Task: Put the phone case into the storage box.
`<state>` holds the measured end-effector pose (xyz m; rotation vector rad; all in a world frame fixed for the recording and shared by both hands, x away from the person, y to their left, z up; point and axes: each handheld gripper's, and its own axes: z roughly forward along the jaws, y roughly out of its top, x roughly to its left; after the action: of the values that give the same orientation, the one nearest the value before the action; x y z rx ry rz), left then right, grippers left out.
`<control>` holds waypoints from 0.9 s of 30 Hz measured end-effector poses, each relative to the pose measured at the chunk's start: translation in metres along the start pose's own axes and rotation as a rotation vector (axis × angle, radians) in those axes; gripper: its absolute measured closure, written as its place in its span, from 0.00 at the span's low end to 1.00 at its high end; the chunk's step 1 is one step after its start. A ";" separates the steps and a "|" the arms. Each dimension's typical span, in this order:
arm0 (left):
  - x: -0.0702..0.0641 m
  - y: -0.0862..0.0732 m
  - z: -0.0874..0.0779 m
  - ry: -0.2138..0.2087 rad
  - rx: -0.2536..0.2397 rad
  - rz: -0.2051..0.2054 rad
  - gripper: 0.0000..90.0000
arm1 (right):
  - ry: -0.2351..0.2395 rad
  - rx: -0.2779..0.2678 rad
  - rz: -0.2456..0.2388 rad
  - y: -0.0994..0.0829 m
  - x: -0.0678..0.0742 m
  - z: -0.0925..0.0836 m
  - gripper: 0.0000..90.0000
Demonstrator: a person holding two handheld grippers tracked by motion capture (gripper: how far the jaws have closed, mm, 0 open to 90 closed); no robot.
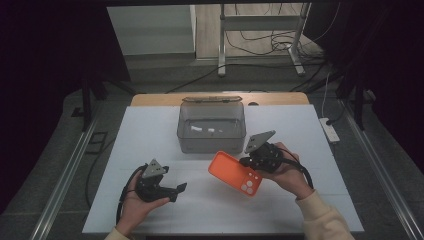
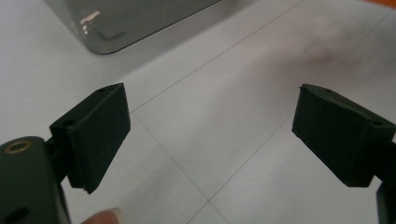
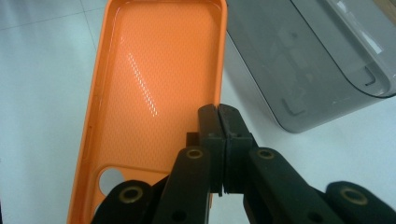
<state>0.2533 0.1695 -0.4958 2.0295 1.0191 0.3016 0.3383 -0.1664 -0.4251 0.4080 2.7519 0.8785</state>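
An orange phone case is pinched by one long rim, near its camera holes, in my right gripper, which is shut on it. In the right gripper view the case shows its glossy inside, and the two jaws of the gripper meet on the rim. A clear grey box stands just behind the case, with a few small white bits inside. My left gripper is held low at the front left, open, with nothing in the wide gap of the gripper above the white table.
The white table top stretches around the box, whose corner lies ahead of the left gripper. A white power strip lies off the table's right edge. A metal stand and cables sit on the floor behind.
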 end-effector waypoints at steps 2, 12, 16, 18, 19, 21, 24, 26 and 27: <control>-0.001 0.004 0.001 -0.019 -0.006 -0.005 0.13 | 0.000 0.002 0.004 0.000 0.001 0.000 0.99; -0.009 0.021 0.005 -0.039 -0.006 0.009 0.13 | 0.002 0.004 -0.003 0.001 0.002 0.001 0.99; -0.011 0.027 0.008 -0.055 -0.009 -0.001 0.13 | 0.004 0.006 -0.003 0.001 0.003 0.002 0.99; -0.012 0.029 0.009 -0.061 -0.012 -0.005 0.14 | 0.005 0.007 -0.005 0.001 0.003 0.002 0.99; -0.013 0.030 0.010 -0.064 -0.010 -0.008 0.14 | 0.005 0.007 -0.006 0.001 0.003 0.002 0.99; -0.013 0.031 0.011 -0.067 -0.007 -0.007 0.14 | 0.006 0.008 -0.006 0.001 0.003 0.003 0.99; -0.013 0.034 0.013 -0.075 -0.005 -0.009 0.14 | 0.006 0.010 -0.006 0.001 0.003 0.004 0.99; -0.013 0.036 0.014 -0.083 -0.005 -0.015 0.14 | 0.005 0.011 -0.009 0.000 0.002 0.004 0.99; -0.013 0.036 0.014 -0.086 -0.004 -0.016 0.14 | 0.005 0.011 -0.009 0.000 0.002 0.005 0.99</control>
<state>0.2726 0.1397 -0.4752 2.0120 0.9795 0.2060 0.3376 -0.1631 -0.4291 0.3962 2.7617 0.8642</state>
